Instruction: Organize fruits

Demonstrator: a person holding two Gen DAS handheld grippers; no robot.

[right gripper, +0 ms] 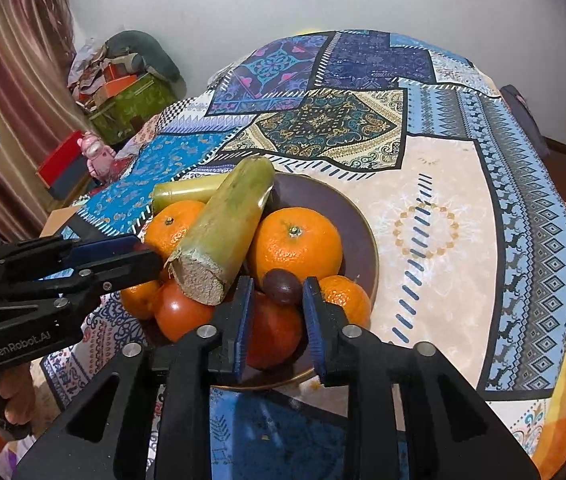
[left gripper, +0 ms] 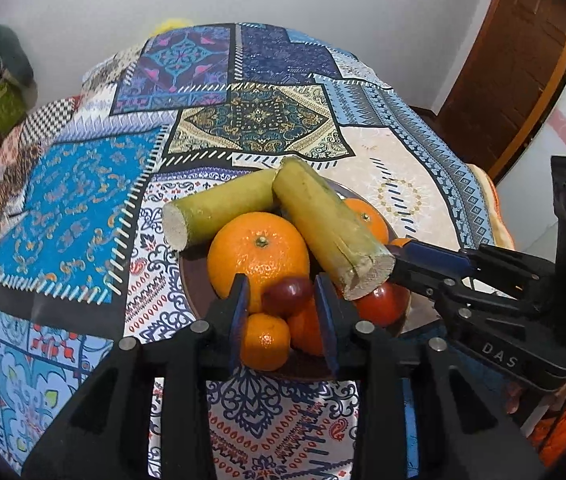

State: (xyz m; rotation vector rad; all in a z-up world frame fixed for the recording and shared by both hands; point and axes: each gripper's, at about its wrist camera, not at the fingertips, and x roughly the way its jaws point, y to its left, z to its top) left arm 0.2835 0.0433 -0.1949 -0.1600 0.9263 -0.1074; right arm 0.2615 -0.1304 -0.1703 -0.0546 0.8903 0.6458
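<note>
A brown plate (left gripper: 190, 280) (right gripper: 363, 232) holds a heap of fruit: two green cane pieces (left gripper: 323, 224) (right gripper: 223, 224), several oranges (left gripper: 257, 252) (right gripper: 295, 244) and red round fruits (right gripper: 183, 312). In the left wrist view my left gripper (left gripper: 283, 292) stands open low over the near side of the heap. A small dark red fruit (left gripper: 287, 296) lies loose between its blue pads. My right gripper (right gripper: 279, 286) is also open, with a small dark purple fruit (right gripper: 282, 286) resting between its fingers. Each gripper shows in the other's view, right gripper (left gripper: 397, 250) and left gripper (right gripper: 151, 254), beside the cut cane end.
The plate sits on a table under a patchwork cloth (left gripper: 83, 220) (right gripper: 443, 220). Boxes and clutter (right gripper: 123, 92) stand by a curtain beyond the table's left side. A brown door (left gripper: 515, 64) is at the right. A person's hand (right gripper: 15, 396) holds the left gripper's handle.
</note>
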